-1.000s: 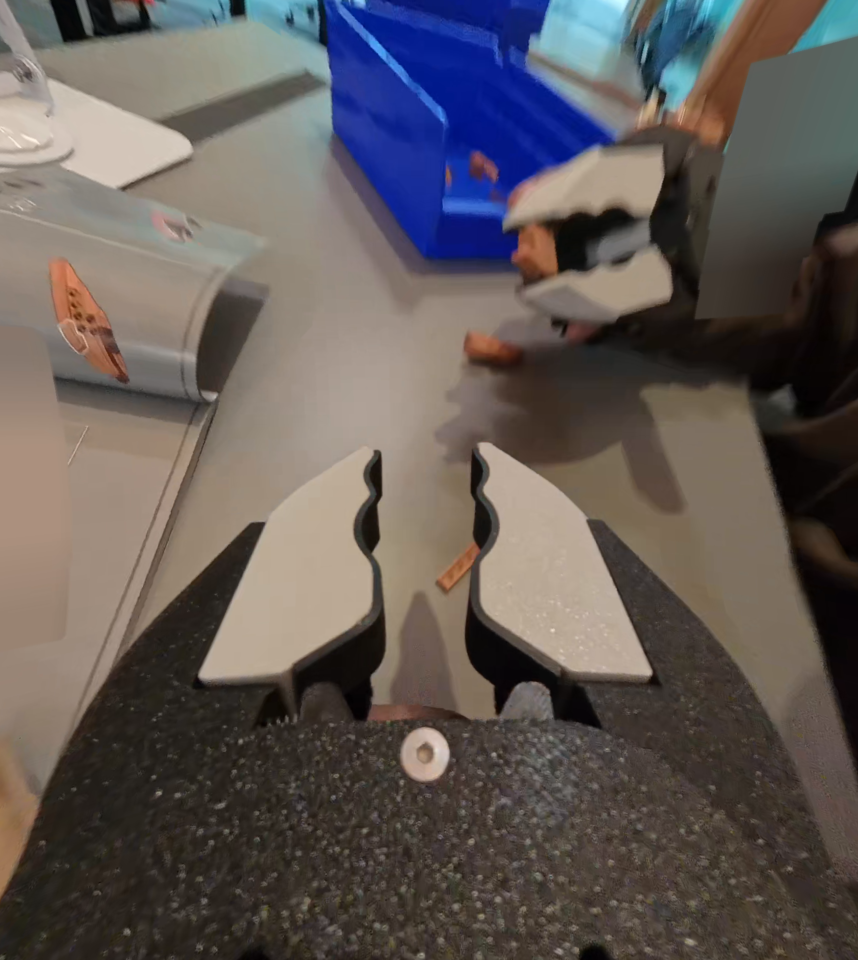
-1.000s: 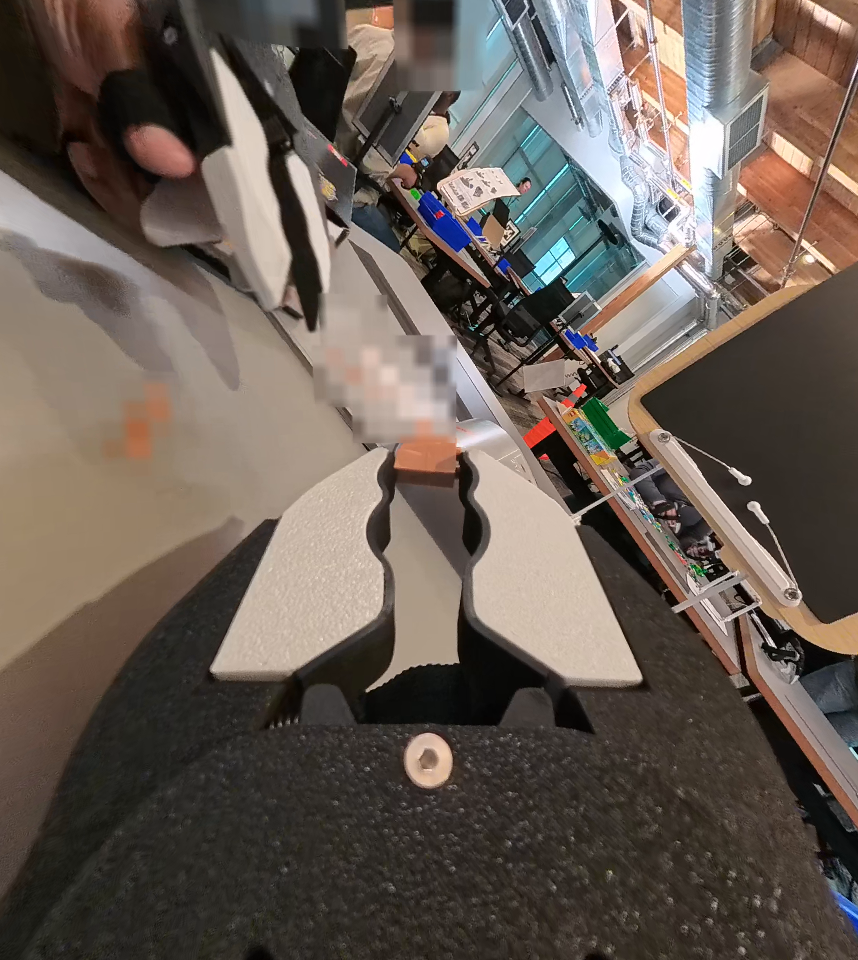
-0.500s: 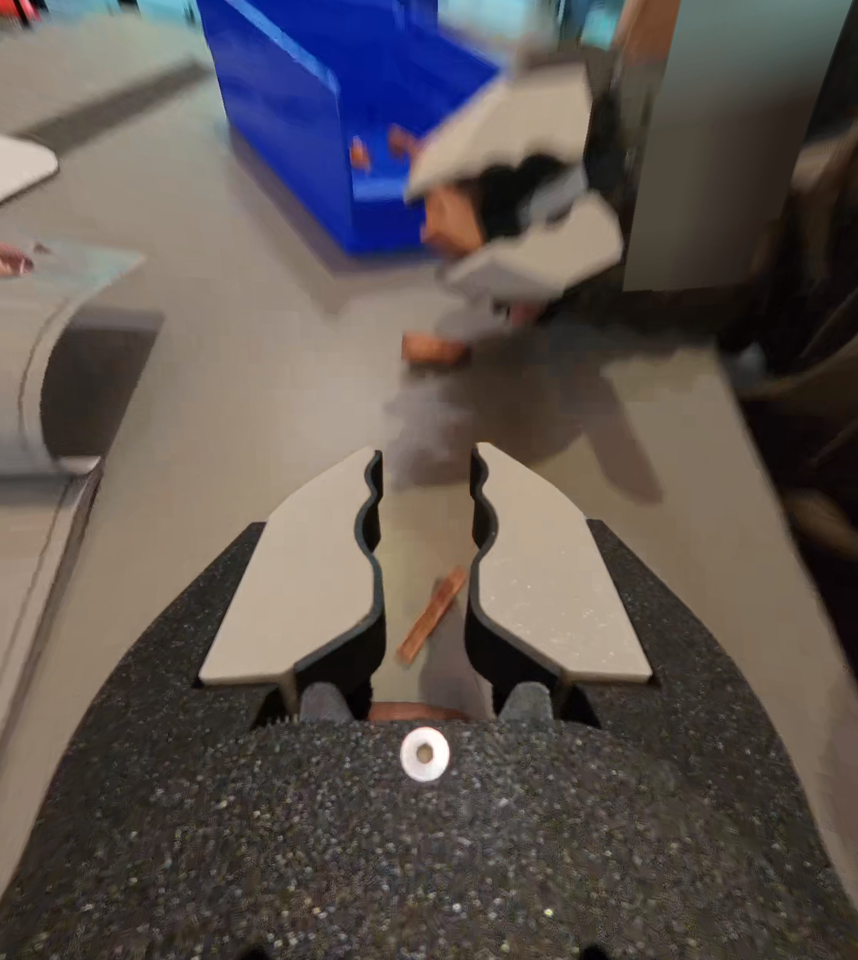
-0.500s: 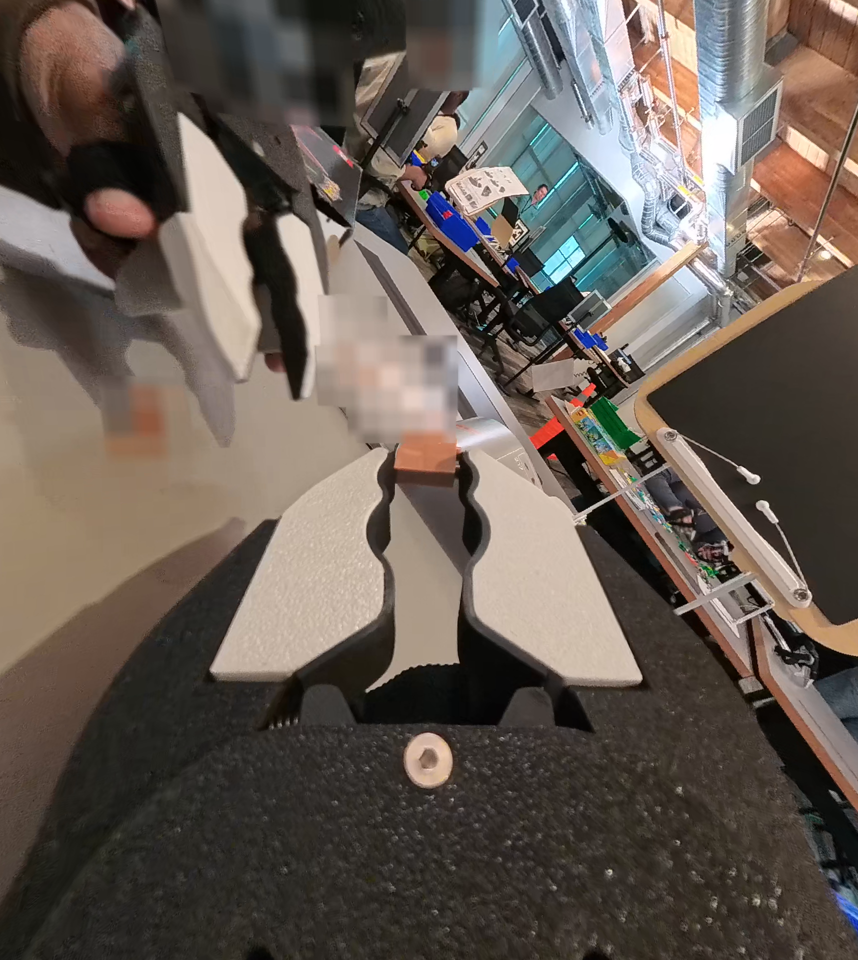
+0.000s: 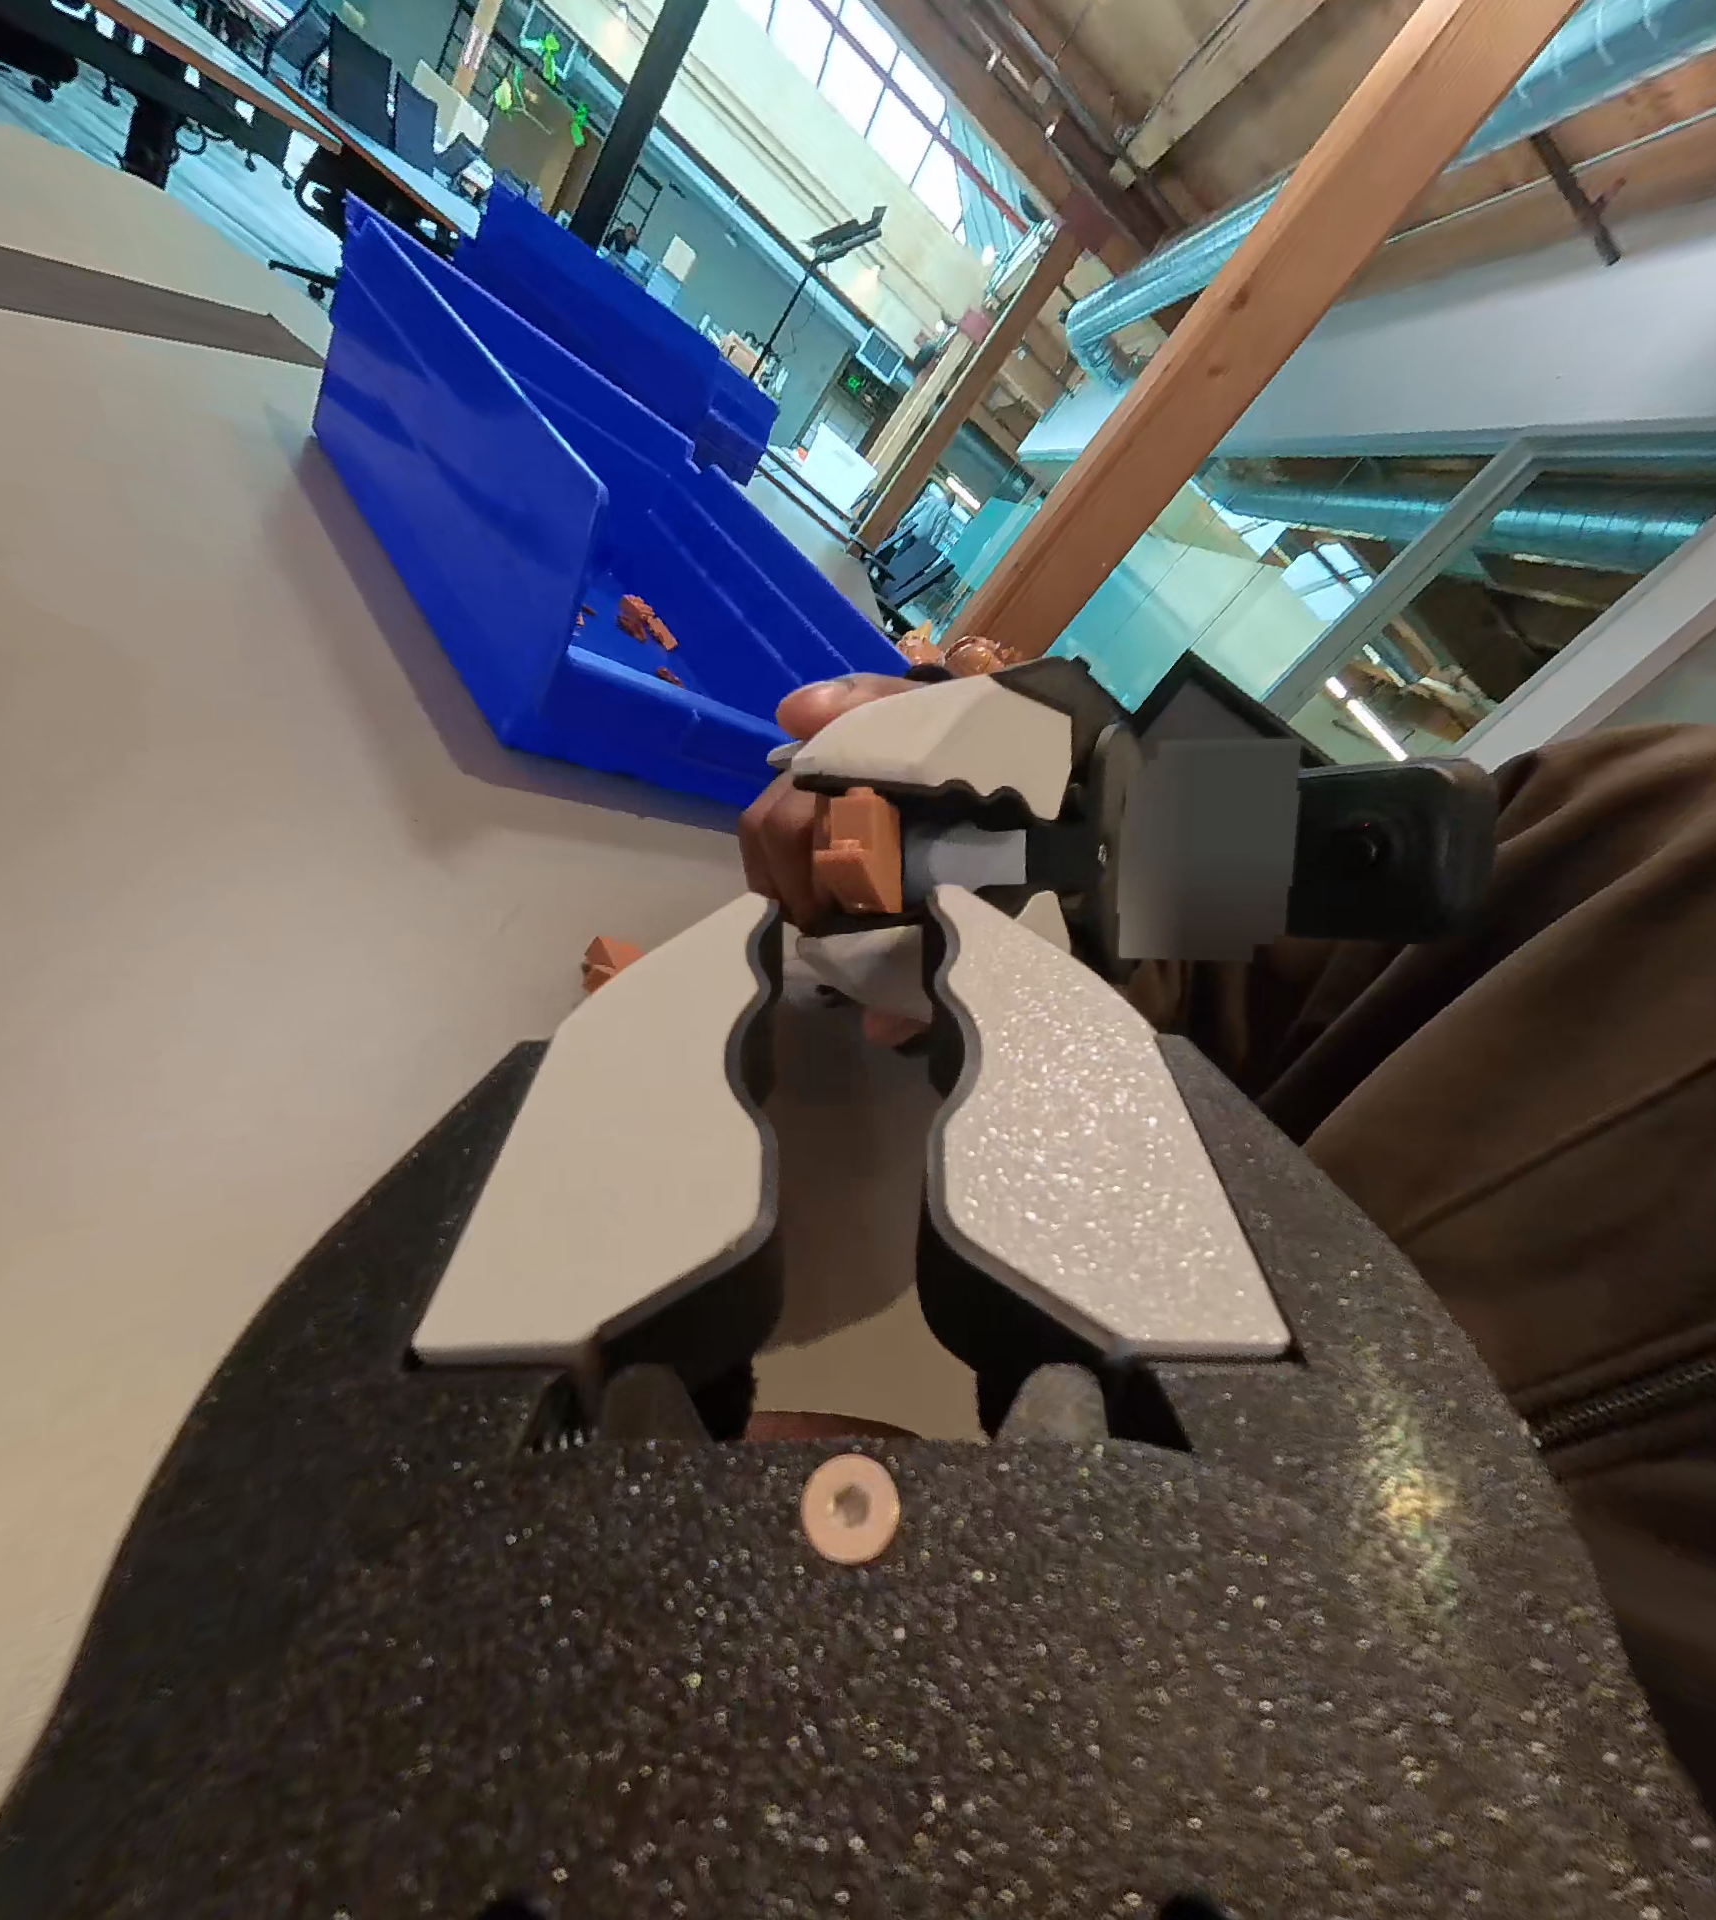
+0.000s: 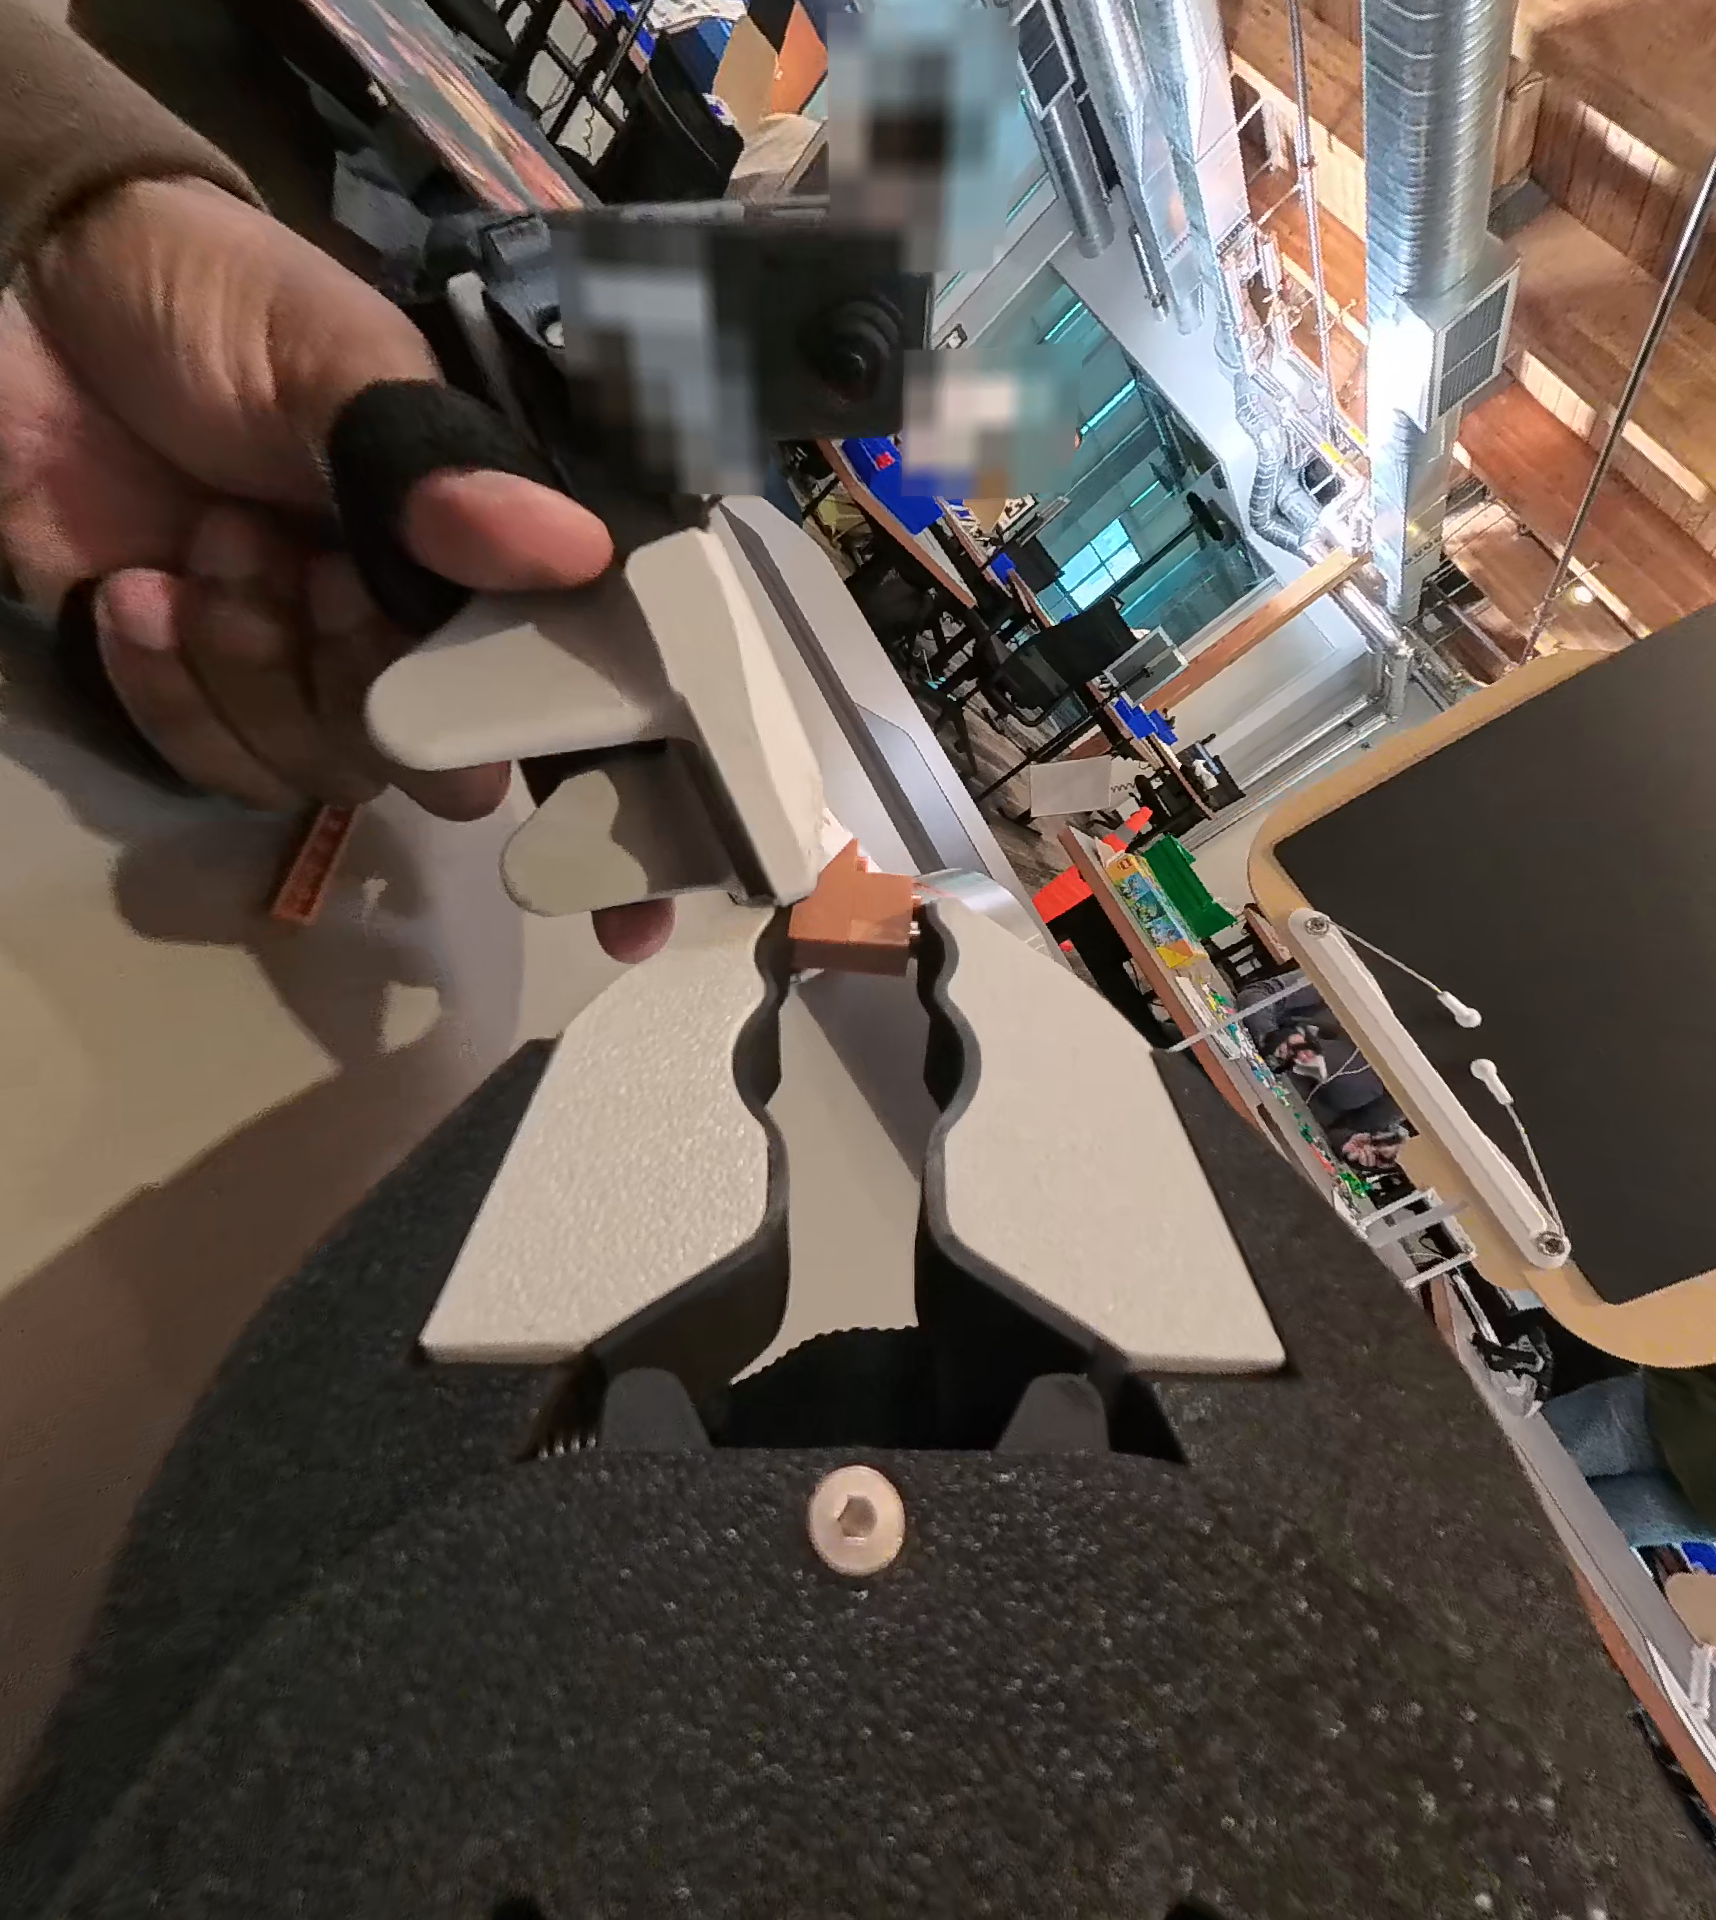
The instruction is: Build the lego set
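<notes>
The right gripper (image 6: 852, 940) has its jaws clamped on a brown brick (image 6: 849, 925). The left gripper (image 5: 852, 914) has its jaws parted and empty, its tips just beside that brick above the bench (image 5: 158, 883).

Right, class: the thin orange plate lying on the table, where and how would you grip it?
Probably pinch the thin orange plate across its two long edges, coming straight down from above: it lies flat on the table, so its narrow width best suits a pinch.

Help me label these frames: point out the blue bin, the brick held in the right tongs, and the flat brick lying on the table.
blue bin (image 5: 459, 488), left wrist view, side wall.
held brick (image 6: 849, 935), right wrist view, front face.
flat brick (image 6: 312, 864), right wrist view, top face.
</notes>
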Motion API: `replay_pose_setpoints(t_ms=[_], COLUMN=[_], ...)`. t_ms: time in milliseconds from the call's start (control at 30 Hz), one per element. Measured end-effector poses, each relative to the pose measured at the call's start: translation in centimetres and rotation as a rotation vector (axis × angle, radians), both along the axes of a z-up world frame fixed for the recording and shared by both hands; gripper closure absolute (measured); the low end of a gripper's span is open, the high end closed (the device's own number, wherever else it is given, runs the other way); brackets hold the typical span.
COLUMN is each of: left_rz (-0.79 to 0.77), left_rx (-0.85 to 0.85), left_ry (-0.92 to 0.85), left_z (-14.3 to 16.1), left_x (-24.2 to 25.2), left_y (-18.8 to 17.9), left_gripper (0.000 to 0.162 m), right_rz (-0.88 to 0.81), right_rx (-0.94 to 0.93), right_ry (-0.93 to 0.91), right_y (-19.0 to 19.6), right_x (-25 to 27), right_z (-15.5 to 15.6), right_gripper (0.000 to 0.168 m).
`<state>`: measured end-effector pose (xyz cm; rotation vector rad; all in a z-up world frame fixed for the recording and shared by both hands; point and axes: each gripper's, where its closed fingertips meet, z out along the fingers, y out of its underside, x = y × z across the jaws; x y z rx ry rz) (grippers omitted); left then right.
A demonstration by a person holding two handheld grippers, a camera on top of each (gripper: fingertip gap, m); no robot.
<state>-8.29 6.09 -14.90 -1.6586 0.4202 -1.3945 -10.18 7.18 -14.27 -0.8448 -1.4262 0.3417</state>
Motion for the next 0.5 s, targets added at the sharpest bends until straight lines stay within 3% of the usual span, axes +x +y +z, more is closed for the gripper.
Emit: replay_pose_setpoints(t_ms=[500], left_rz=[-0.034], left_rx=[-0.066], left_ry=[-0.139], left_z=[0.8], left_x=[-0.32], left_y=[-0.07], left_gripper=[0.154], right_rz=[0.046], right_rx=[0.01], right_ry=[-0.007], right_y=[-0.4], right_x=[0.11], right_z=[-0.12], right_gripper=[0.142])
